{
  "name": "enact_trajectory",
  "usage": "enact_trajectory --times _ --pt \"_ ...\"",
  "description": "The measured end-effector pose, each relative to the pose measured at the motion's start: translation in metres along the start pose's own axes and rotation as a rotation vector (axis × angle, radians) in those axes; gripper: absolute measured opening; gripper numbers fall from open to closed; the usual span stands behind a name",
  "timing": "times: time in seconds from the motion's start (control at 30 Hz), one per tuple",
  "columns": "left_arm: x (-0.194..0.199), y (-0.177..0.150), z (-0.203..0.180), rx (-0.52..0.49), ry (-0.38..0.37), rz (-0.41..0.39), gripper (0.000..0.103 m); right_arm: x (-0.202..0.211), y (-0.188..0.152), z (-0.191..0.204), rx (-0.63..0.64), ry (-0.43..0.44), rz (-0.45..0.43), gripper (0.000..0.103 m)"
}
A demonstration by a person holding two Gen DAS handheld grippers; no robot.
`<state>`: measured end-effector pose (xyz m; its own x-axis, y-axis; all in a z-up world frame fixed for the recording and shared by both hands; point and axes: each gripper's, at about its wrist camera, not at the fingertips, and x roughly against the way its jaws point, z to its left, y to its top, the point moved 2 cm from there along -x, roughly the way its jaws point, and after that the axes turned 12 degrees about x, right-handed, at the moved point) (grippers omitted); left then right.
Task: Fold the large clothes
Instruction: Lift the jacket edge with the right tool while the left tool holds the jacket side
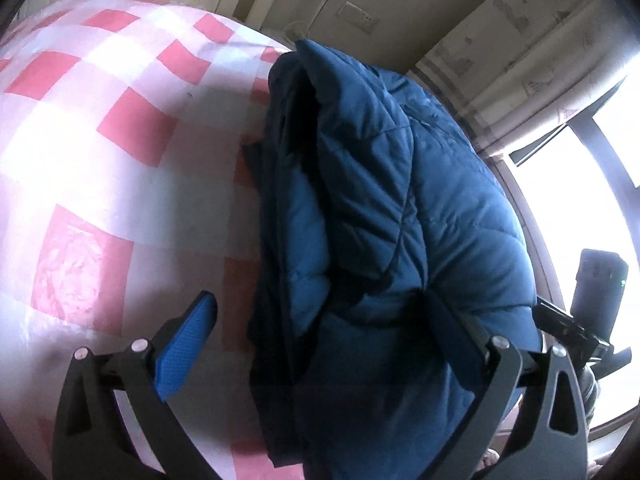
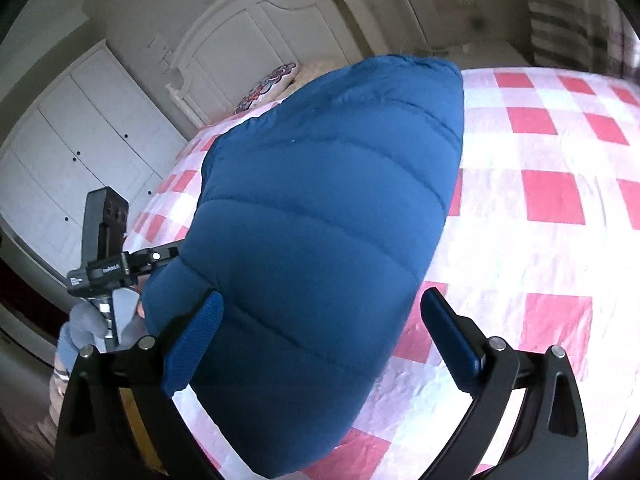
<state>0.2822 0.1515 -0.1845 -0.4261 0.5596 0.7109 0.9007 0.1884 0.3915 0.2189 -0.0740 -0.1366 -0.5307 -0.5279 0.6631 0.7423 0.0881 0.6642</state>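
- On the bed, spread with a pink-and-white checked sheet, lies a bulky blue quilted jacket, folded into a thick bundle with dark lining showing along its layered edges.
- In the left wrist view the jacket runs from near the far edge of the bed down to the bottom of the picture, filling the middle and right of the view.
- The left tool stands with its jaws wide apart; one blue-padded finger sits clear over the bare sheet, apart from the cloth, while the other finger is dark against the jacket's folds, and whether it touches cannot be told.
- In the right wrist view the jacket shows as a smooth, rounded, stitched mound, lying between the fingers of the right tool.
- The right tool's jaws stand wide; the left-hand pad is just beside or against the jacket's side, and the other pad is apart from it, over the sheet, so nothing is pinched.
- At the left of that view a gloved hand holds the other tool's handle, close against the jacket's edge.
- Behind the bed stand a white headboard, a patterned pillow and white wardrobe doors.
- A bright window and a pale curtain lie to the right in the left wrist view.
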Motion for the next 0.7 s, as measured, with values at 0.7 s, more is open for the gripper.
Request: enact_trajectory --times 0.7 --pt "-0.005 -0.012 0.020 0.021 -0.124 -0.059 0.101 -0.020 0.012 -0.007 -0.032 0.040 0.045 0.099"
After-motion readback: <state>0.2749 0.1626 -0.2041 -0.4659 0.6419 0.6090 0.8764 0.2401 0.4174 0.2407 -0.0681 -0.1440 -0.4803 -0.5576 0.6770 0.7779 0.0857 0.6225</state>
